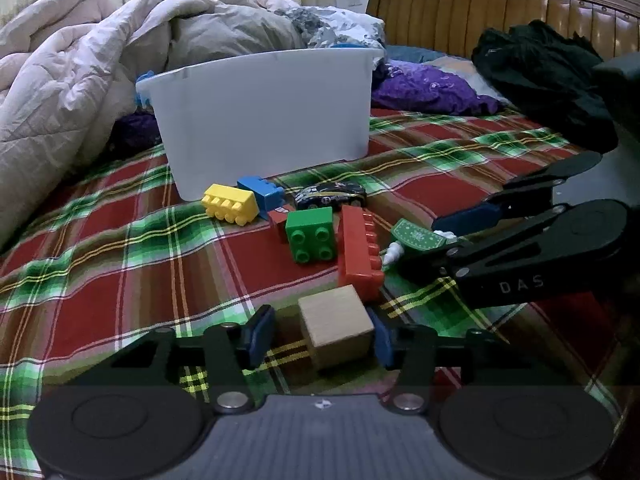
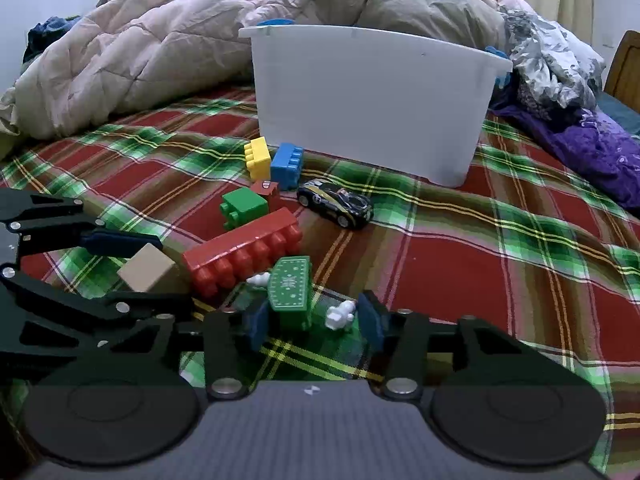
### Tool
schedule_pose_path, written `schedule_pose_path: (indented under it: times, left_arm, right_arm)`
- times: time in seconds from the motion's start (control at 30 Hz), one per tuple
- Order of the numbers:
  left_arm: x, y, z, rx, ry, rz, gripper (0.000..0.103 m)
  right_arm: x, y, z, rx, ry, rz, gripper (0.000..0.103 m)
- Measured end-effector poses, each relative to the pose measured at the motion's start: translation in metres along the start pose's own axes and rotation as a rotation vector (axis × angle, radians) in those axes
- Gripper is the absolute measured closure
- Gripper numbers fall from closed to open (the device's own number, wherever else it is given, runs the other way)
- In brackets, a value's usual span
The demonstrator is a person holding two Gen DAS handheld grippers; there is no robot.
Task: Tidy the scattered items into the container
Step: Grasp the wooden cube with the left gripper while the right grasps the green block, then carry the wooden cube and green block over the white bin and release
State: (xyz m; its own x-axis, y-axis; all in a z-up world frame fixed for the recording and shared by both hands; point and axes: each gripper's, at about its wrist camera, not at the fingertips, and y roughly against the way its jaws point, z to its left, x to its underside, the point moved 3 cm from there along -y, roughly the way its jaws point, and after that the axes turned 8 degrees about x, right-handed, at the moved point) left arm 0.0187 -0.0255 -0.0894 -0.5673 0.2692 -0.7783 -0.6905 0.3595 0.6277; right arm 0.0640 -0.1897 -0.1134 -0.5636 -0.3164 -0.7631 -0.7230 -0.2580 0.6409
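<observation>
- Starting at the left: the left gripper (image 1: 318, 338) sits low on the plaid bed (image 1: 100, 248) with a wooden cube (image 1: 335, 330) between its blue pads. The right pad touches the cube's side, the left one stands clear of it, so no clamp yet: the jaws are parted around it.
- That cube looks stiff, light and smooth-faced. Flat opposite sides make the best hold, and a square squeeze should keep it from twisting out.
- Moving along, a long red brick (image 2: 244, 258) lies just beside the cube, with a green brick (image 2: 242, 208), a yellow brick (image 2: 256, 156) and a blue brick (image 2: 286, 164) strung out behind it toward the white bin (image 2: 372, 108).
- A black toy car (image 2: 336, 202) rests near the bin's front wall. It has wheels, so it may roll if nudged.
- Further right, the right gripper (image 2: 314, 322) brackets a small green toy (image 2: 290, 292) with white limbs. The left pad meets its side, the right pad is apart from it, so this one too is loose, not grasping.
- That toy looks like hard plastic, light and oddly shaped. I'd take the boxy green body, not the thin white bits.
- Everything is on the bed, outside the bin.
</observation>
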Motion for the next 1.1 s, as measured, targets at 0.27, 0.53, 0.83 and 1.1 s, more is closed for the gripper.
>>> schedule_pose_path:
  times: [0.27, 0.53, 0.83, 1.1]
  left_arm:
    - [0.0, 0.0, 0.002, 0.0, 0.005, 0.0, 0.049]
    - [-0.001, 0.002, 0.005, 0.001, 0.018, -0.004, 0.049]
    - [-0.003, -0.006, 0.006, 0.03, 0.024, 0.013, 0.054]
    - [-0.013, 0.006, 0.007, 0.014, 0.004, -0.031, 0.063]
  right_arm:
    - [0.001, 0.003, 0.003, -0.024, 0.016, -0.013, 0.07]
    - [0.0, 0.007, 0.001, -0.031, 0.001, -0.025, 0.07]
    - [-0.002, 0.007, -0.008, -0.015, -0.013, -0.032, 0.07]
    - [-0.003, 0.009, -0.012, -0.016, -0.017, -0.042, 0.07]
